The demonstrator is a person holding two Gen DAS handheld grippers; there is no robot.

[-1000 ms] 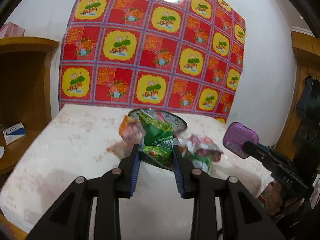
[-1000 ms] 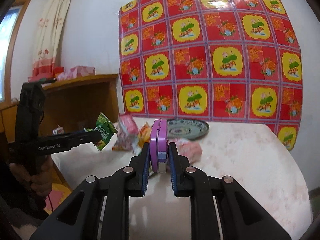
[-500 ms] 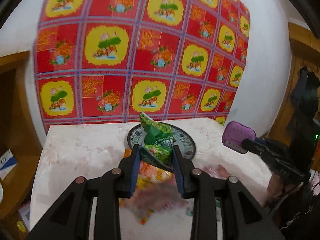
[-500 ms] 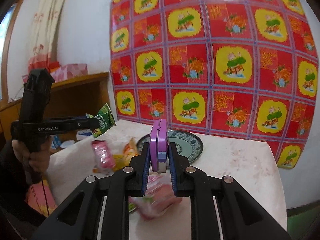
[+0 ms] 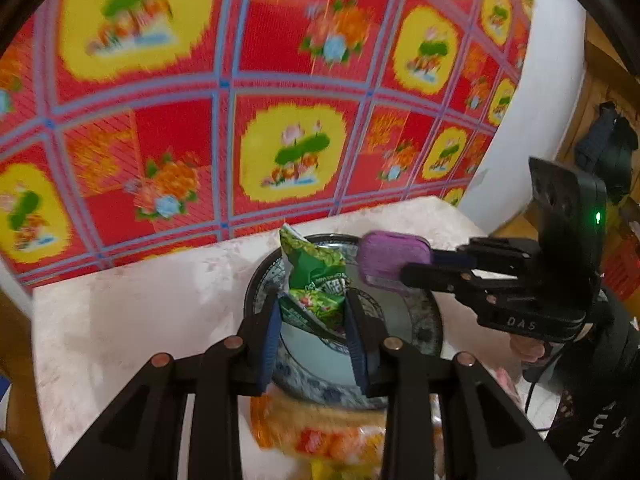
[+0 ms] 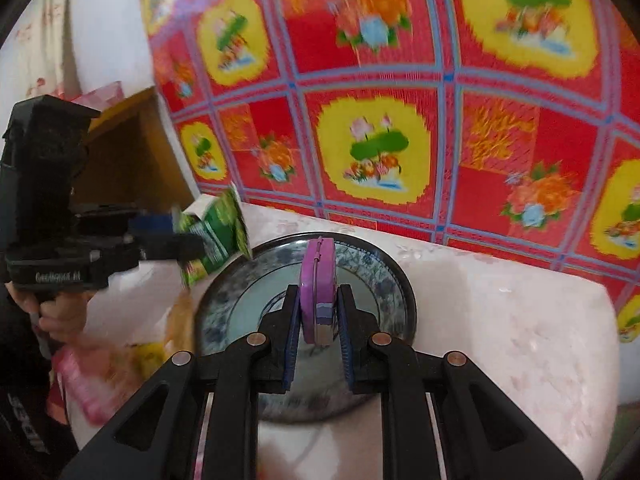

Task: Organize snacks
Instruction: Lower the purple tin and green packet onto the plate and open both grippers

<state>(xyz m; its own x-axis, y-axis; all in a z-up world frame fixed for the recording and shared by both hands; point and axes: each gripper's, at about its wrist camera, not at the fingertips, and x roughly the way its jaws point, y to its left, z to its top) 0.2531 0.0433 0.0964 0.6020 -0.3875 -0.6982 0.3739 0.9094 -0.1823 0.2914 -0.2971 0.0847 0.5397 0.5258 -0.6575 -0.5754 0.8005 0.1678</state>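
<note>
Snack packets sit pinched in both handheld grippers above a blue-patterned plate [image 6: 384, 276] on a pale marbled table [image 6: 520, 332]: the left gripper [image 5: 314, 316] clamps a green packet [image 5: 316, 276], the right gripper [image 6: 318, 320] a flat purple tin [image 6: 318, 280] held on edge. More packets [image 5: 320, 436] near the plate's front rim are blurred and partly hidden behind the fingers; their print cannot be read. A red-and-yellow floral cloth [image 5: 296, 152] hangs on the white wall behind, a wooden shelf [image 6: 132, 152] at the left.
</note>
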